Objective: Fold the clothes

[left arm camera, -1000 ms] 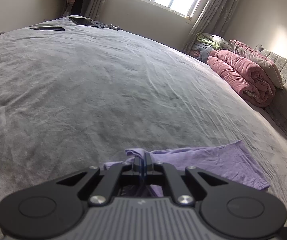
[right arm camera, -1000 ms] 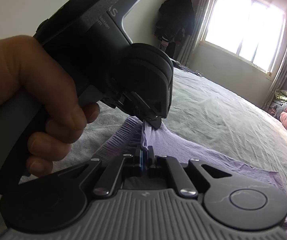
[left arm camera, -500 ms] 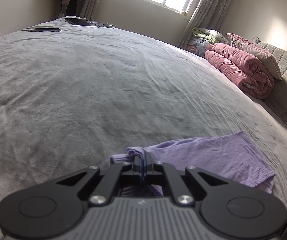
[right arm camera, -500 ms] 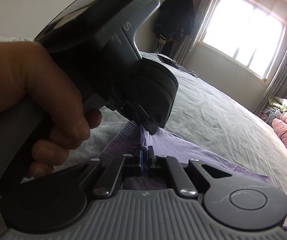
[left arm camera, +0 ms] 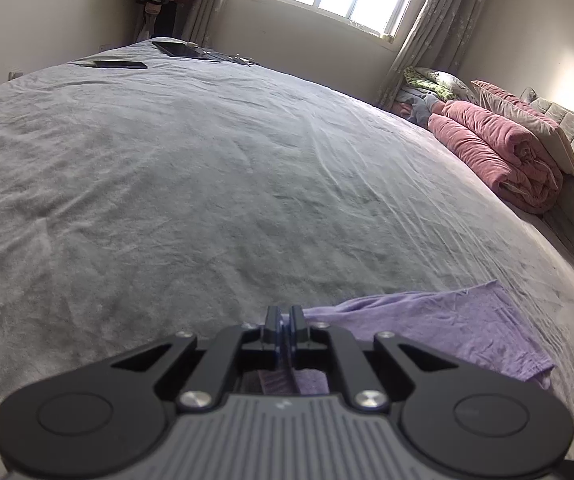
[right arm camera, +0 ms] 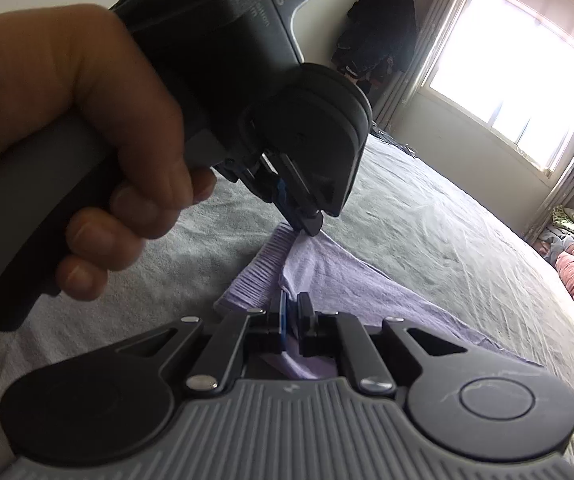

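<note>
Left gripper (left arm camera: 285,316): jaws nearly together but parting, thin edge of the lilac knit garment (left arm camera: 439,332) between the pads. Same gripper seen from the right wrist camera (right arm camera: 307,224), tips down on the garment's far corner, person's hand (right arm camera: 83,152) wrapped round its grey handle.

Right gripper (right arm camera: 294,312): jaws opening, a narrow gap shows between the blue-faced pads; garment fabric (right arm camera: 335,272) sits in and under the gap, cannot tell if the pads press it.

Garment lies flat on the grey wrinkled bedsheet (left arm camera: 207,184), directly ahead of and below both tools, ribbed hem (right arm camera: 255,276) to the left of the right gripper. The two grippers are near each other along that edge.

Rolled pink blanket (left arm camera: 503,152) far right of the left gripper.
</note>
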Demonstrator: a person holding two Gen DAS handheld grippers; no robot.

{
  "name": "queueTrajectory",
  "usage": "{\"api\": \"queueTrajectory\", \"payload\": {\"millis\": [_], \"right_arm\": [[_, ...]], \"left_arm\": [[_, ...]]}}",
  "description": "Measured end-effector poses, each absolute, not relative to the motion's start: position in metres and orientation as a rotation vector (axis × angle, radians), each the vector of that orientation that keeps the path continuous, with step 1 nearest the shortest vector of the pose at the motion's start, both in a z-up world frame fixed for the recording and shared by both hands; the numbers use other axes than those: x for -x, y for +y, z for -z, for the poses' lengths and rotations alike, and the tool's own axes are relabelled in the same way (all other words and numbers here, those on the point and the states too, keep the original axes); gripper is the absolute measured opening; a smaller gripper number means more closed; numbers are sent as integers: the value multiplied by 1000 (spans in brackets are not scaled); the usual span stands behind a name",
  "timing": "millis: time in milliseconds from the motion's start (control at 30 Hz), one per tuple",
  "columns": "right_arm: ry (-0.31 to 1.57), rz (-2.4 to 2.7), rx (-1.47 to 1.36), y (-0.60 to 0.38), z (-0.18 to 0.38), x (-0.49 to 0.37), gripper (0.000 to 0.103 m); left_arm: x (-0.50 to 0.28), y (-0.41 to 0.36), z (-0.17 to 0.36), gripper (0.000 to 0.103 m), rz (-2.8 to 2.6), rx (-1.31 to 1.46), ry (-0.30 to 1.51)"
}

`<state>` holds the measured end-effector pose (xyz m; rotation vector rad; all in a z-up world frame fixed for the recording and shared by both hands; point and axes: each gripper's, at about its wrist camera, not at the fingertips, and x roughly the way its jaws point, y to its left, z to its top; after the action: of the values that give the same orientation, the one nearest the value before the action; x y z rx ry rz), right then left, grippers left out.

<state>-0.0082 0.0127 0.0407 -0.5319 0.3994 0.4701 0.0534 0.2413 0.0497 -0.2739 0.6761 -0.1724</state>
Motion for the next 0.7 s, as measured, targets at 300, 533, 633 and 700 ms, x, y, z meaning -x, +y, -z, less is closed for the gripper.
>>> {"api": "queueTrajectory", "payload": {"millis": [300, 533, 633, 700], "right_arm": [[421, -564, 404, -31, -53, 2, 10], [434, -581, 316, -65, -59, 12, 12], [459, -554, 261, -77, -65, 6, 13], [476, -530, 232, -83, -69, 11, 13]], "left_arm": [[-51, 238, -59, 5, 164, 267, 660], [-47, 207, -70, 5, 250, 196, 644], [-46, 192, -73, 6, 286, 167, 646], [-46, 183, -71, 7, 299, 159, 655]]}}
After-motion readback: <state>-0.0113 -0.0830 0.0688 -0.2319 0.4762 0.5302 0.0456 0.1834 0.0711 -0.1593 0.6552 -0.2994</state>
